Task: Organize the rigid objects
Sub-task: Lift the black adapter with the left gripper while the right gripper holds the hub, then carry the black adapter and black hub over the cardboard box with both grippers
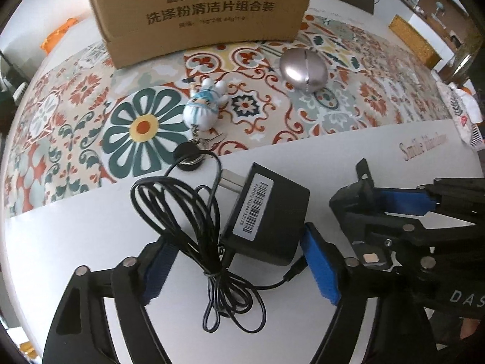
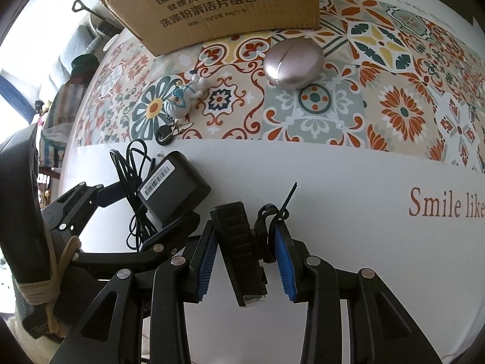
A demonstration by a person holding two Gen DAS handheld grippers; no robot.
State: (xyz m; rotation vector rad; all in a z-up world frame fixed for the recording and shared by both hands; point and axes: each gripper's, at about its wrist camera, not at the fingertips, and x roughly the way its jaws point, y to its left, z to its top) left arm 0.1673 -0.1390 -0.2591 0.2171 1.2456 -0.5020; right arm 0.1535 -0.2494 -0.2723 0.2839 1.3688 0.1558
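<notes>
L gripper (image 1: 239,261) jaws wide, straddling black power adapter (image 1: 266,215) w/ its cord, which lies on the table (image 1: 363,163) near side of the cardboard box (image 1: 200,15). R gripper (image 2: 245,261) jaws narrow around a black clip-like device (image 2: 239,251), right of adapter.

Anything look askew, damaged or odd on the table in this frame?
Nothing damaged or spilled. The doll keychain lies toppled on its side on the patterned cloth, and the power adapter cable is a loose tangle between the left claw fingers.
</notes>
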